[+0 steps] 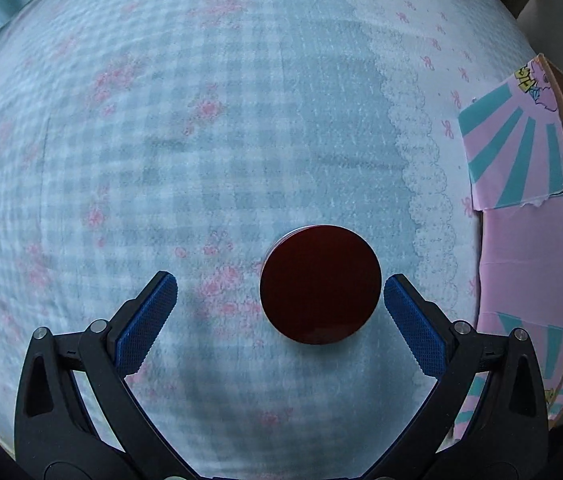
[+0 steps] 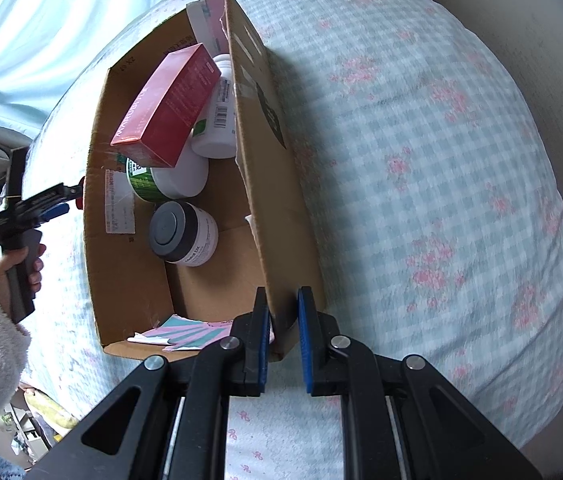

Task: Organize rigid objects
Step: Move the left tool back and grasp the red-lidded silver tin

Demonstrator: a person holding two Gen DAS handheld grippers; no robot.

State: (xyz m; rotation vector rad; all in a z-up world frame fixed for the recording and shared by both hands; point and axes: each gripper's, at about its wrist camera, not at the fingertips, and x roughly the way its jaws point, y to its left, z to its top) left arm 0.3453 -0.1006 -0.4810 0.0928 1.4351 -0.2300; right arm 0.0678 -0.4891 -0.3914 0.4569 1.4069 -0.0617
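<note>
Left hand-held gripper (image 1: 280, 295) gaped around red tin (image 1: 320, 285): rigid, slick; take rim. Right hand-held gripper (image 2: 283, 334) pinched cardboard box (image 2: 265, 184) wall.

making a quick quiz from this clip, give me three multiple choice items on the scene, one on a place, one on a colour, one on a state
1. Where does the round tin lie?
A. inside the cardboard box
B. on the checked bedspread, between the left gripper's open fingers
C. in the right gripper

2. What colour is the carton leaning on top of the things in the cardboard box?
A. red
B. yellow
C. black

3. What is the right gripper doing?
A. hanging open over the bedspread
B. gripping the grey-lidded jar
C. closed on the box's side wall

Answers:
1 B: the left wrist view shows it on the bedspread, with the left gripper spread wide around it.
2 A: its faces are plainly red.
3 C: both fingers press the cardboard wall, while the grey-lidded jar lies inside the box.
</note>
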